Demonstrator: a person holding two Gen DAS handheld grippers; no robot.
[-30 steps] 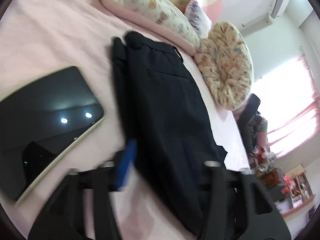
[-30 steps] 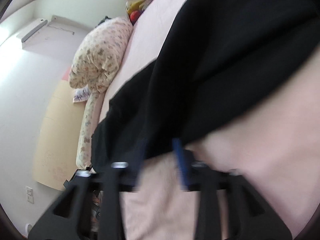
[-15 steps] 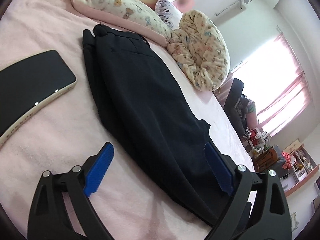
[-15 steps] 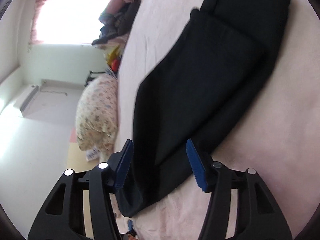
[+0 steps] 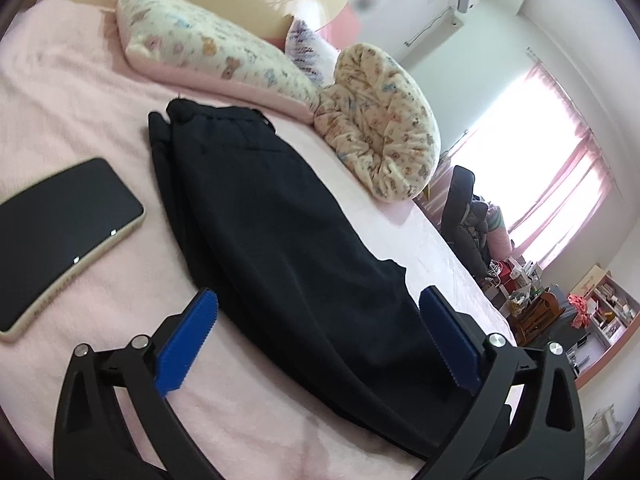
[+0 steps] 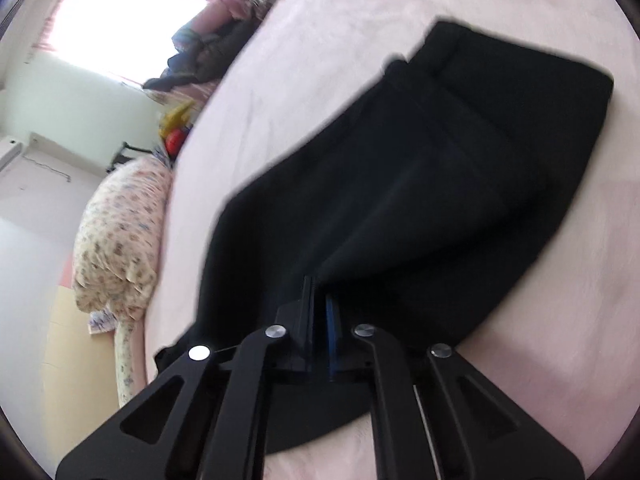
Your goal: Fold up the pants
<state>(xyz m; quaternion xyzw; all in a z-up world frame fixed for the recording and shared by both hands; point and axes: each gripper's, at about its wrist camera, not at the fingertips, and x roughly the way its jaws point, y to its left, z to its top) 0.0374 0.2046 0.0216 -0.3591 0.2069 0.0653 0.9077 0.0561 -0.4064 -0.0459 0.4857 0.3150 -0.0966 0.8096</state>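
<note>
My right hand-held gripper [image 6: 320, 304] had just clamped shut on the pants [image 6: 440, 184] hem at six o'clock; my left hand-held gripper [image 5: 320, 328] was opening wide, empty, so folding could begin.

- The left wrist view looks low along the bed [image 5: 72, 92] from the leg end of the black pants [image 5: 280, 232] toward their waistband, the pillows [image 5: 208, 52] and the window beyond.
- The right wrist view sits nearer, tilted down over the pants [image 6: 440, 184].
- Both share the pants, bed and floral pillow [image 6: 120, 240].
</note>
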